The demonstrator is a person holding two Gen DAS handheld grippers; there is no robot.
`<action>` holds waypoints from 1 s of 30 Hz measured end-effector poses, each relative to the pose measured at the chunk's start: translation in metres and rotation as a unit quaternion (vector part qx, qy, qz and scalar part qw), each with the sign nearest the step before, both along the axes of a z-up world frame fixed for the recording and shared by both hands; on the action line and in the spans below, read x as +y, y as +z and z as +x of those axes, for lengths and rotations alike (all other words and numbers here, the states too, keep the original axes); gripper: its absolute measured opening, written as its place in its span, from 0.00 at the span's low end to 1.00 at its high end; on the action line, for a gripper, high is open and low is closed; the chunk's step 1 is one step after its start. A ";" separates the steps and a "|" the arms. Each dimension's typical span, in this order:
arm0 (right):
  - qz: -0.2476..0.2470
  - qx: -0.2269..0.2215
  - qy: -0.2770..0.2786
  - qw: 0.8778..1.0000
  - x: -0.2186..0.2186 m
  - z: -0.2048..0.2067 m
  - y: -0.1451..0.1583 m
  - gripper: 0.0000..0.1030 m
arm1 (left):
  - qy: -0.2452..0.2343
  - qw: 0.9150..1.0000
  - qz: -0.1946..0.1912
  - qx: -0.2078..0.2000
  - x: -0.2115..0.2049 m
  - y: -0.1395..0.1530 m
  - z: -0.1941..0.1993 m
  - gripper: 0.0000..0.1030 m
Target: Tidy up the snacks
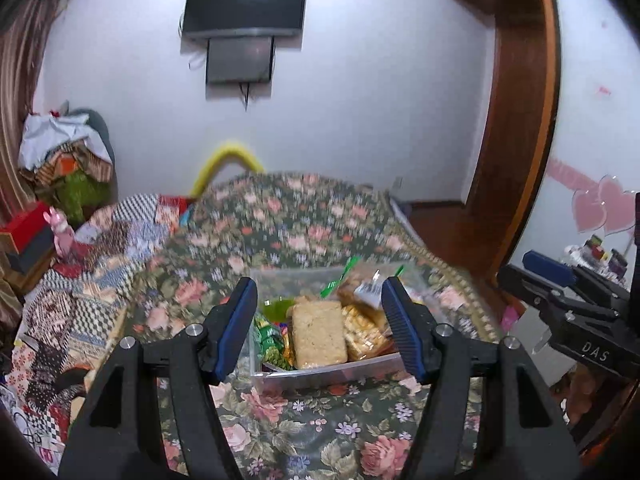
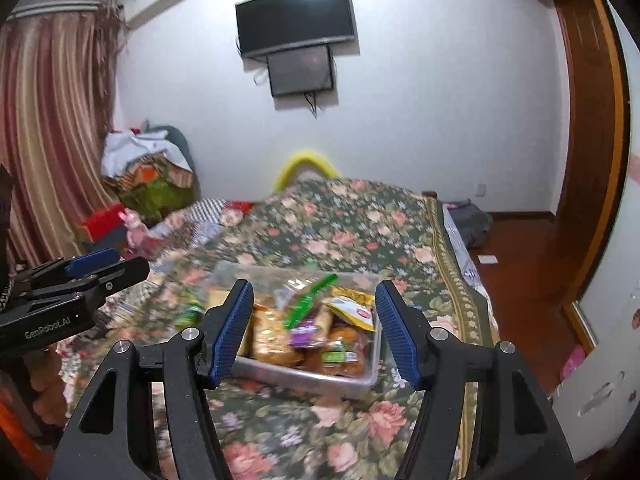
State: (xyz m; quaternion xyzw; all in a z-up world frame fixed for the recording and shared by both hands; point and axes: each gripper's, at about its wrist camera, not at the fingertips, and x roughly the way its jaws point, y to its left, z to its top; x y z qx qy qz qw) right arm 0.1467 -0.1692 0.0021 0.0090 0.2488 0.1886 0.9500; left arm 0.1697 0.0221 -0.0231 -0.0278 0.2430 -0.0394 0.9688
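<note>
A clear plastic bin [image 1: 320,374] [image 2: 312,380] sits on a floral bedspread, filled with snack packets. In the left wrist view I see a pale cracker block [image 1: 318,336], a bag of yellow crisps [image 1: 364,334] and green wrappers [image 1: 272,340]. In the right wrist view I see pastry packs [image 2: 336,348], a yellow pouch [image 2: 354,308] and a green-purple wrapper [image 2: 304,312]. My left gripper [image 1: 320,328] is open and empty, above and before the bin. My right gripper [image 2: 314,328] is open and empty, likewise over the bin's near side. Each gripper shows in the other's view, the right [image 1: 560,296] and the left [image 2: 80,280].
The floral bedspread [image 1: 304,224] covers a bed, with a patchwork quilt [image 1: 100,264] on its left. A pile of clothes [image 1: 68,152] and a red box [image 1: 24,228] lie at the left. A wooden door frame [image 1: 516,120] and floor are on the right.
</note>
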 end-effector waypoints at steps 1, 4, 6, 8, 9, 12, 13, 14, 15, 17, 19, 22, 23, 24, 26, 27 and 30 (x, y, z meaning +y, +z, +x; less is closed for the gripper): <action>0.001 -0.005 0.001 1.000 0.000 -0.005 0.005 0.60 | 0.000 1.000 0.000 -0.011 0.000 0.006 -0.008 0.67; 0.012 -0.023 0.003 1.000 0.000 -0.024 0.019 0.69 | 0.000 0.999 -0.001 -0.047 0.001 0.027 -0.036 0.72; 0.020 -0.031 0.006 0.999 0.000 -0.034 0.025 0.70 | 0.002 0.998 0.003 -0.068 0.000 0.039 -0.054 0.77; 0.023 -0.045 0.003 0.999 0.001 -0.046 0.033 0.72 | 0.001 0.997 0.005 -0.082 0.000 0.046 -0.068 0.82; 0.024 -0.051 0.000 0.998 0.001 -0.050 0.035 0.74 | 0.001 0.996 0.007 -0.087 0.000 0.048 -0.072 0.86; 0.031 -0.072 0.000 0.997 0.002 -0.064 0.041 0.81 | 0.002 0.995 0.011 -0.104 -0.002 0.053 -0.089 0.96; 0.033 -0.076 0.001 0.997 0.003 -0.065 0.042 0.82 | 0.003 0.994 0.013 -0.106 -0.001 0.054 -0.091 0.99; 0.034 -0.080 0.000 0.996 0.003 -0.068 0.043 0.83 | 0.004 0.994 0.015 -0.109 -0.002 0.055 -0.094 0.99; 0.034 -0.084 -0.002 0.996 0.004 -0.071 0.044 0.83 | 0.005 0.994 0.017 -0.111 -0.002 0.055 -0.097 0.99; 0.031 -0.091 -0.005 0.995 0.005 -0.074 0.044 0.86 | 0.005 0.993 0.018 -0.113 -0.003 0.055 -0.101 1.00; 0.026 -0.100 -0.008 0.995 0.007 -0.078 0.044 0.88 | 0.005 0.993 0.020 -0.116 -0.004 0.054 -0.107 1.00; 0.023 -0.108 -0.010 0.994 0.009 -0.080 0.044 0.93 | 0.006 0.993 0.021 -0.119 -0.004 0.054 -0.112 1.00; 0.024 -0.110 -0.010 0.994 0.009 -0.080 0.044 0.94 | 0.006 0.993 0.021 -0.119 -0.004 0.053 -0.113 1.00; 0.025 -0.112 -0.010 0.993 0.009 -0.081 0.045 0.94 | 0.006 0.993 0.021 -0.119 -0.004 0.053 -0.113 1.00; 0.025 -0.116 -0.012 0.993 0.009 -0.085 0.046 0.95 | 0.006 0.993 0.020 -0.118 -0.003 0.052 -0.112 1.00; 0.025 -0.118 -0.013 0.993 0.010 -0.085 0.046 0.97 | 0.007 0.993 0.018 -0.117 -0.002 0.051 -0.112 1.00; 0.025 -0.124 -0.015 0.992 0.010 -0.090 0.044 1.00 | 0.008 0.993 0.015 -0.116 -0.001 0.050 -0.111 1.00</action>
